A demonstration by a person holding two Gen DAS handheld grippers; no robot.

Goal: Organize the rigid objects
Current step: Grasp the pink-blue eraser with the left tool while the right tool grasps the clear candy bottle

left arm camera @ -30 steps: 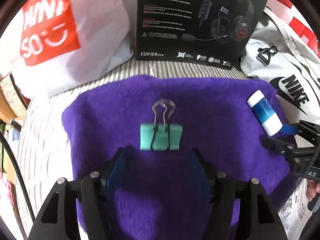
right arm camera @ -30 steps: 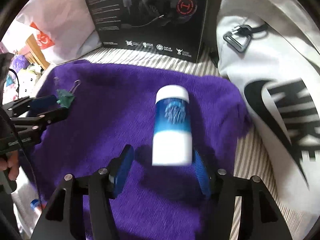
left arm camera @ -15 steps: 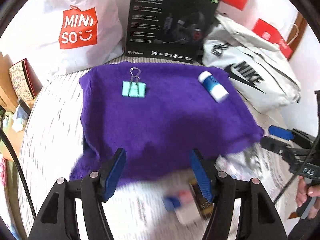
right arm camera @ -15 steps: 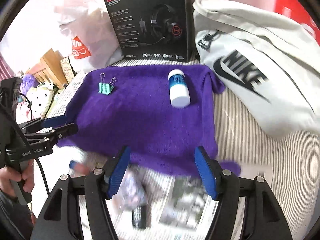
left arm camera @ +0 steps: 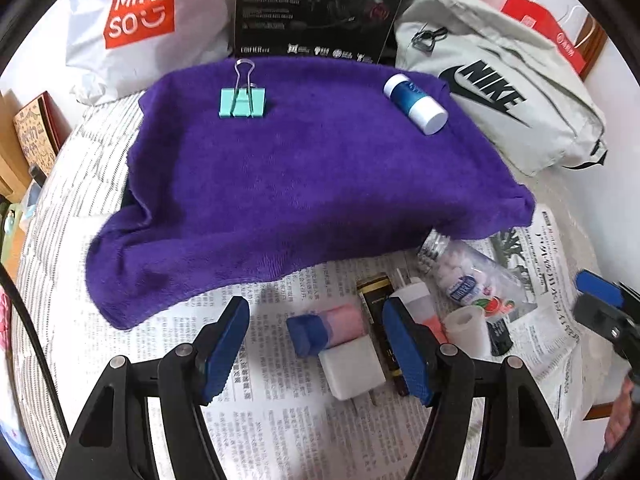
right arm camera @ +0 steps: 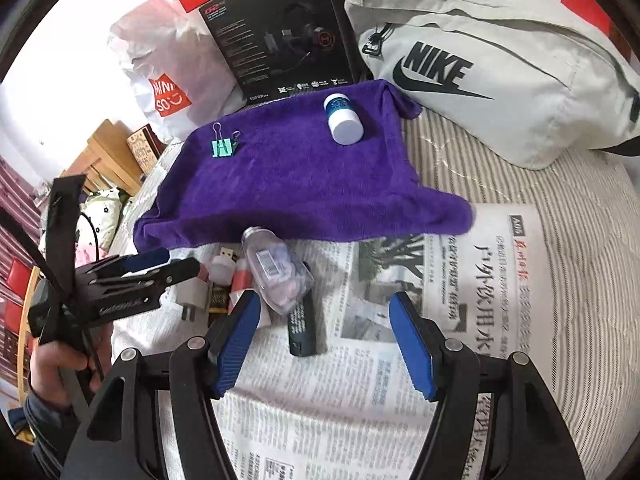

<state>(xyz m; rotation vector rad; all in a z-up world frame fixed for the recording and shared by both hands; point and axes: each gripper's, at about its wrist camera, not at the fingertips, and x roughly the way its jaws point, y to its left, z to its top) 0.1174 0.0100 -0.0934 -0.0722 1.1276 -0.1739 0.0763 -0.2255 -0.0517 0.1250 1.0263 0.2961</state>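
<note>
A green binder clip (left arm camera: 242,102) (right arm camera: 223,147) and a blue and white bottle (left arm camera: 416,104) (right arm camera: 342,118) lie apart on the far side of a purple towel (left arm camera: 300,184) (right arm camera: 288,184). My left gripper (left arm camera: 316,320) (right arm camera: 160,264) hangs open over a pile of small items on newspaper: a blue and pink piece (left arm camera: 324,328), a white plug (left arm camera: 352,364), a black and gold stick (left arm camera: 376,304). My right gripper (right arm camera: 325,304) (left arm camera: 596,296) is open over the newspaper, beside a clear pill bottle (right arm camera: 276,276) (left arm camera: 468,276) and a black slab (right arm camera: 303,328). Neither gripper holds anything.
A black headset box (left arm camera: 320,4) (right arm camera: 280,36), a white Miniso bag (left arm camera: 136,20) and a grey Nike bag (left arm camera: 500,92) (right arm camera: 480,64) stand behind the towel. Newspaper (right arm camera: 460,280) covers the striped bedding (right arm camera: 580,240) in front. A person's hand (right arm camera: 60,364) holds the left gripper.
Both grippers have drawn back from the towel to the newspaper. The clip and the bottle stay behind on the towel, now far from the fingers. The pile of small items has come into view.
</note>
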